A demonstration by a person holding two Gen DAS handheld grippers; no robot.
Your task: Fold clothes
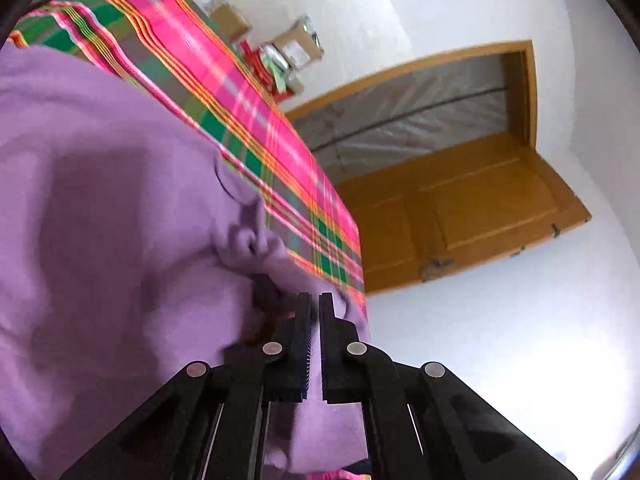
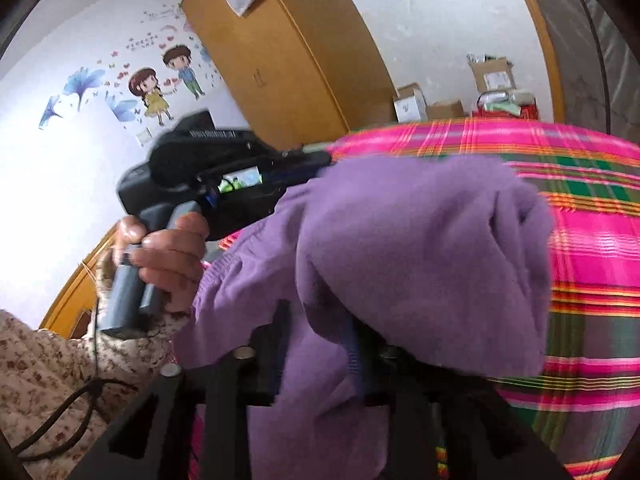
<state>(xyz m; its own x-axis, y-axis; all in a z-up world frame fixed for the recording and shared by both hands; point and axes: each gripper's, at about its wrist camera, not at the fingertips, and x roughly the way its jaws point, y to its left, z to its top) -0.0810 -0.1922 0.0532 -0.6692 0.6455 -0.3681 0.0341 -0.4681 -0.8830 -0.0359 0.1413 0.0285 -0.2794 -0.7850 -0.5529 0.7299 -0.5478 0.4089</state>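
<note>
Left gripper (image 1: pixel 314 300): jaws pressed together on a fold of the purple garment (image 1: pixel 120 200), lifting that edge, probably to carry it over for a fold. Right gripper (image 2: pixel 320 320): purple cloth lies between its 2 fingers; pinch or loose drape cannot be told, since fabric covers the tips. Garment lies bunched on the plaid bedspread (image 2: pixel 592 240). Its outline is hidden.

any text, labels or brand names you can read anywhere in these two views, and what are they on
Nothing can be read for certain.
Left gripper: a line of raised lettering along the top of its body, too blurred to read.
Wall stickers: small writing above the cartoon pair, too small to read.
Cardboard boxes: a mark and labels, too small to read.
Purple garment and plaid cloth: no text seen.
</note>
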